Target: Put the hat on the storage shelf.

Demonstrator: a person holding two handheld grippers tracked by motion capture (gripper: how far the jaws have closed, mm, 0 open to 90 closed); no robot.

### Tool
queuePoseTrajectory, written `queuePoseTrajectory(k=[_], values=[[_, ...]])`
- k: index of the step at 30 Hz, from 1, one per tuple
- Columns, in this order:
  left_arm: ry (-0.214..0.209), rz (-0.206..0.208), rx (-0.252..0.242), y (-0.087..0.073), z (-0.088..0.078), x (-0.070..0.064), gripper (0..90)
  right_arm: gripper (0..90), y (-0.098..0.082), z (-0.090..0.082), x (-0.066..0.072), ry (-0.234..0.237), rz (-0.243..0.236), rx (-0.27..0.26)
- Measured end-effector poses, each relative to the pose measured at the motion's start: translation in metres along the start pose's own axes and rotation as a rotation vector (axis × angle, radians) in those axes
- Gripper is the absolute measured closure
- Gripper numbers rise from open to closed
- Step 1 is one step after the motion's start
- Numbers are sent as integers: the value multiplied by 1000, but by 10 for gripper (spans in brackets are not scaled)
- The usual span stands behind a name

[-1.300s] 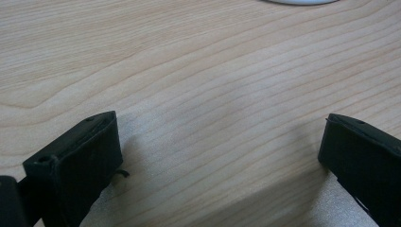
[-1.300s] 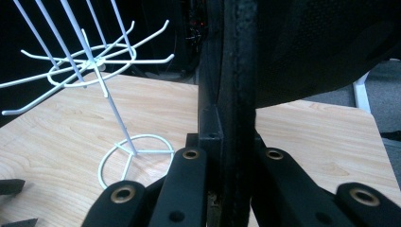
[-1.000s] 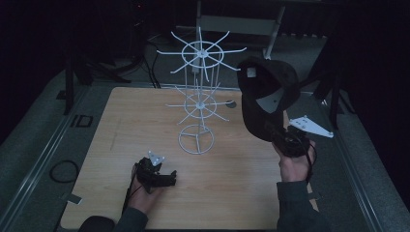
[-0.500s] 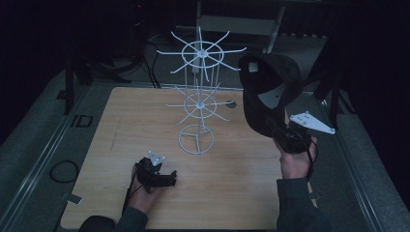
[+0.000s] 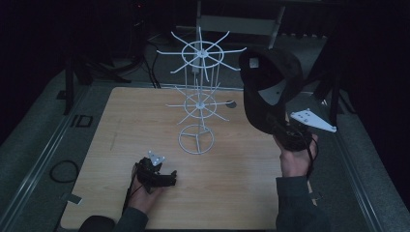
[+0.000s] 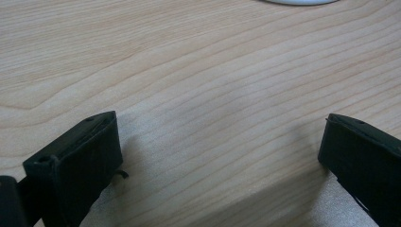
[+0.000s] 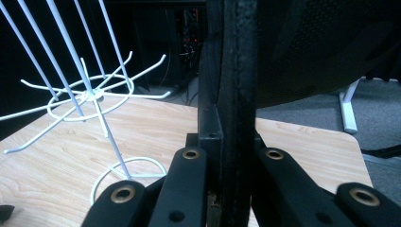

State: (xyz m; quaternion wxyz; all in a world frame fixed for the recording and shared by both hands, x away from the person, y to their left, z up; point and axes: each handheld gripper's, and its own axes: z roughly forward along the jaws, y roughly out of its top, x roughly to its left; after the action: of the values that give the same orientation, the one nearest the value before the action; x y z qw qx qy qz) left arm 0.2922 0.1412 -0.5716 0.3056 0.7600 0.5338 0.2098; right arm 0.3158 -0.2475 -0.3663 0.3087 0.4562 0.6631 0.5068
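R claw (image 5: 285, 133) raised, gripping black cap (image 5: 268, 87) — L claw (image 5: 162, 178) low, agape.

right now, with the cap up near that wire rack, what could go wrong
The right claw pinches the black cap only by a thin edge, so it may slip or swing. The cap hangs close to the white wire rack, whose thin prongs stick out toward it; a snag could tip the rack, which looks light on its small ring base. The left claw rests open on the table, not steadying the rack.
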Motion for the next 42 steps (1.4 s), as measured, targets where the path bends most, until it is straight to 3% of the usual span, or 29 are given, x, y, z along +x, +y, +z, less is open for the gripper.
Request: queuePoseTrajectory(k=[26,42], values=[[0,1,1,0,0,0,2,863,12,0,9,6,-40,-31],[0,0,1,0,0,0,2,862,13,-5,24,-2,-104,-53]])
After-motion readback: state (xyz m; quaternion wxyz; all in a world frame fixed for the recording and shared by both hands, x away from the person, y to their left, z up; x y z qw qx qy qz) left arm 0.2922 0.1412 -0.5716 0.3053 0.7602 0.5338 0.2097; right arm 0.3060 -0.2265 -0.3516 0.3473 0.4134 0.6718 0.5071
